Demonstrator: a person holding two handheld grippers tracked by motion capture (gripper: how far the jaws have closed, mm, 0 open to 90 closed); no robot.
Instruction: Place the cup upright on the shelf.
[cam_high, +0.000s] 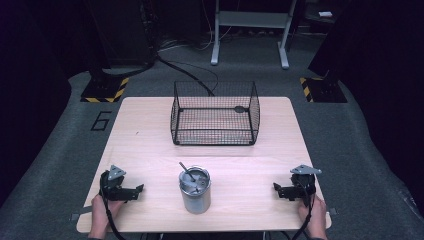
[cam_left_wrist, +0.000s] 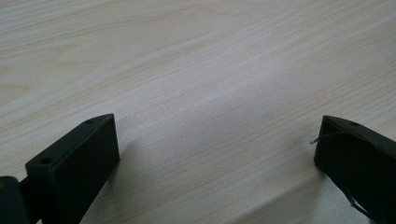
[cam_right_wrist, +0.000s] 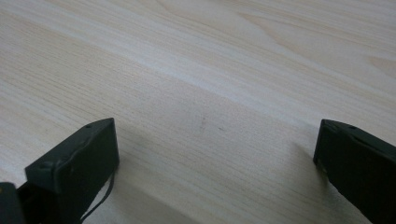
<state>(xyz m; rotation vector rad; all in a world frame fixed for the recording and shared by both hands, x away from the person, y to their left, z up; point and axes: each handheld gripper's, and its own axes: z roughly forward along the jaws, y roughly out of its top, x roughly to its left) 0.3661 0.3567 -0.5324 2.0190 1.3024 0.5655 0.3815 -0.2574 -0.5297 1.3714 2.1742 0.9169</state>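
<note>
Currently the left tool (cam_high: 134, 191) rests on the wooden bench (cam_high: 150, 145) near its front left corner, jaws spread wide with bare wood between them in the left gripper view. The right tool (cam_high: 278, 190) rests near the front right corner, jaws likewise wide apart (nothing held). Both tools point inward toward a metal can (cam_high: 195, 190), which stands upright at the front centre of the bench, between the tools and well apart from each. A thin metal utensil (cam_high: 187, 171) leans out of the can's open top. A black wire basket (cam_high: 215, 113) sits behind the can, toward the far edge.
</note>
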